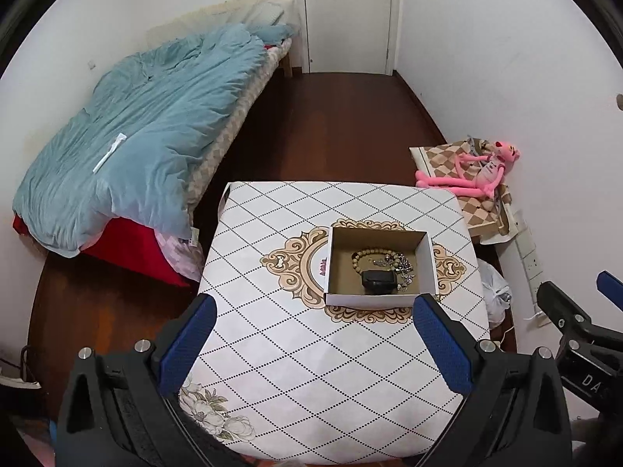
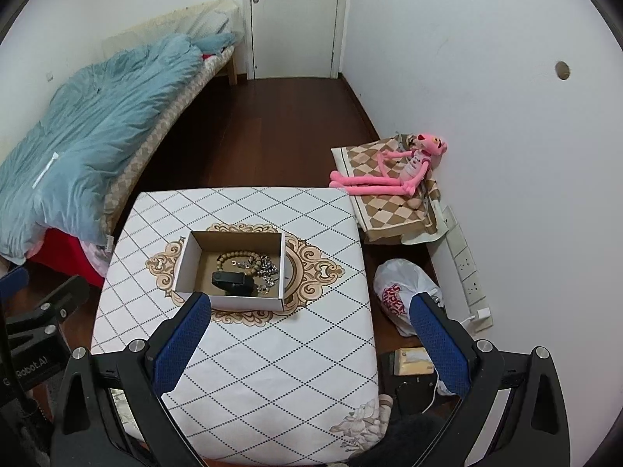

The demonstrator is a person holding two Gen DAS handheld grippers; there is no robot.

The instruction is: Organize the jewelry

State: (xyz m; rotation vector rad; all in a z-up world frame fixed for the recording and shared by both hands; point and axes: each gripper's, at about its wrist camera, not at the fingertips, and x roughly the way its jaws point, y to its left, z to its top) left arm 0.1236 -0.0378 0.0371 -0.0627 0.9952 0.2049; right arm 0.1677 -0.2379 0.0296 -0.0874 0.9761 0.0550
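An open white cardboard box point(image 1: 427, 260) point(image 2: 183, 262) stands in the middle of the small table point(image 1: 311, 369) point(image 2: 272, 350). In it lie a wooden bead bracelet point(image 1: 364, 253) point(image 2: 233, 253), a silver chain point(image 1: 403, 268) point(image 2: 268, 268) and a black watch or band point(image 1: 379, 281) point(image 2: 231, 282). My left gripper point(image 1: 313, 309) is open and empty above the table's near side, short of the box. My right gripper point(image 2: 309, 305) is open and empty, over the table's right front. Each gripper shows at the edge of the other's view.
A bed with a blue quilt point(image 1: 136, 136) point(image 2: 78, 136) lies to the left. A pink plush toy point(image 1: 479, 171) point(image 2: 397, 167) sits on a checked cloth against the right wall. A white plastic bag point(image 2: 401, 292) and power strip point(image 2: 465, 260) lie on the floor at the right. A door point(image 1: 346, 15) is at the back.
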